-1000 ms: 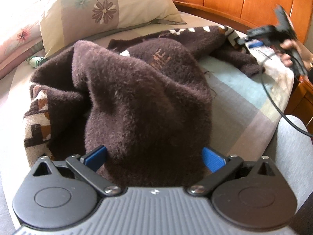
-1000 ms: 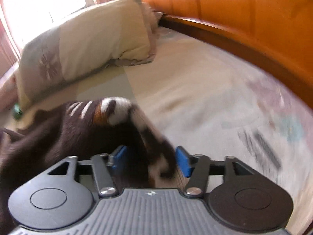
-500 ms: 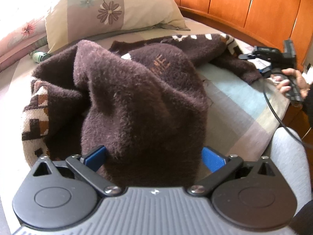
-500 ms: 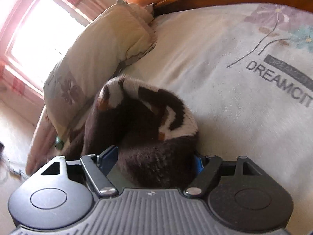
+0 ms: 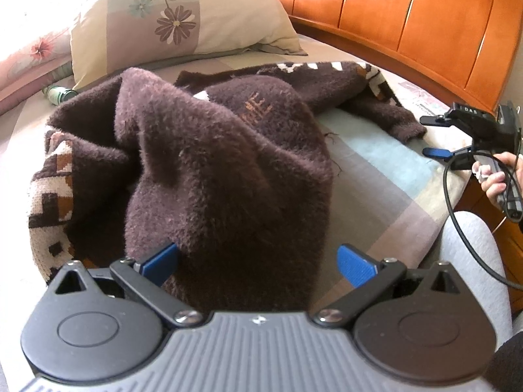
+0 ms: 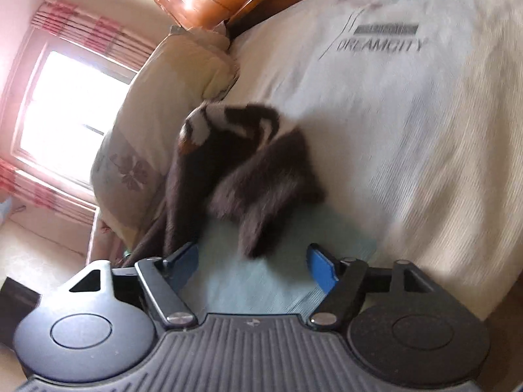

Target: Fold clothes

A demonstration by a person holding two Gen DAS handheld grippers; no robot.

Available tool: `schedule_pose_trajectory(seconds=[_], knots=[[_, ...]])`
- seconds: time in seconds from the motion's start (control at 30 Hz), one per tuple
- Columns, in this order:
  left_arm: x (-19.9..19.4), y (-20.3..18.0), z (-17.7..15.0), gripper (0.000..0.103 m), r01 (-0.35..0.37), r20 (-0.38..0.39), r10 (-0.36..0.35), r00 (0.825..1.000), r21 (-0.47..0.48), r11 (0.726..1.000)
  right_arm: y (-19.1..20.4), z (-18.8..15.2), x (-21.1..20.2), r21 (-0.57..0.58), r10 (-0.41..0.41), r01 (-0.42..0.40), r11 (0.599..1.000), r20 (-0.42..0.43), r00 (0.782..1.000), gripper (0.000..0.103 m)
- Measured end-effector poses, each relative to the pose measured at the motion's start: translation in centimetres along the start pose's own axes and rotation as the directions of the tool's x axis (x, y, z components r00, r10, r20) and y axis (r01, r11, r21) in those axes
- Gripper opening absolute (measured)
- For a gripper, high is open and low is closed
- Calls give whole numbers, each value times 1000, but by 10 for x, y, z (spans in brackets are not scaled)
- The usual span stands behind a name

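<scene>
The left gripper (image 5: 256,263) stands wide around a raised bunch of the brown sweater (image 5: 225,163); whether its pads press the wool cannot be told. The sweater lies rumpled on the bed (image 5: 376,176), a sleeve (image 6: 261,192) flat on the sheet. The right gripper (image 6: 253,263), jaws apart and just opened, holds nothing. Beyond sit a floral pillow (image 5: 176,23), the wooden headboard (image 5: 425,29), and a bright curtained window (image 6: 65,104).

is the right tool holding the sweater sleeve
No, the right tool is open and empty, and the sweater sleeve lies on the bed ahead of it.
</scene>
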State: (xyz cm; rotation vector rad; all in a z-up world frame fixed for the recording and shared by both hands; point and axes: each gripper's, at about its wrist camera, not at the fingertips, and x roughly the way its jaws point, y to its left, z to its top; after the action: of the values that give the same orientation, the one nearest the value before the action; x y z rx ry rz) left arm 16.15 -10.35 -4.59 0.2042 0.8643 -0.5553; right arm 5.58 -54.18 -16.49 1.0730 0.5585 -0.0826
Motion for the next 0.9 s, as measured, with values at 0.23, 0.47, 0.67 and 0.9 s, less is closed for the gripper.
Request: schedule_pose_trajectory(seconds=[0.23, 0.47, 0.67, 0.9], knots=[[-2, -1, 4, 102, 25, 12, -25, 1000, -12, 1000, 12, 18, 30, 3, -69, 69, 998, 84, 994, 79], [-13, -14, 24, 102, 91, 49, -95, 994, 92, 992, 5, 29, 47, 0, -47, 47, 999, 153, 987, 69], [-7, -29, 30, 102, 121, 62, -129, 990, 127, 985, -20, 39, 48, 110, -27, 2, 994, 230, 973, 39], [3, -33, 26, 102, 128, 27, -132, 991, 125, 984, -23, 40, 49, 73, -90, 78, 994, 192, 977, 10]])
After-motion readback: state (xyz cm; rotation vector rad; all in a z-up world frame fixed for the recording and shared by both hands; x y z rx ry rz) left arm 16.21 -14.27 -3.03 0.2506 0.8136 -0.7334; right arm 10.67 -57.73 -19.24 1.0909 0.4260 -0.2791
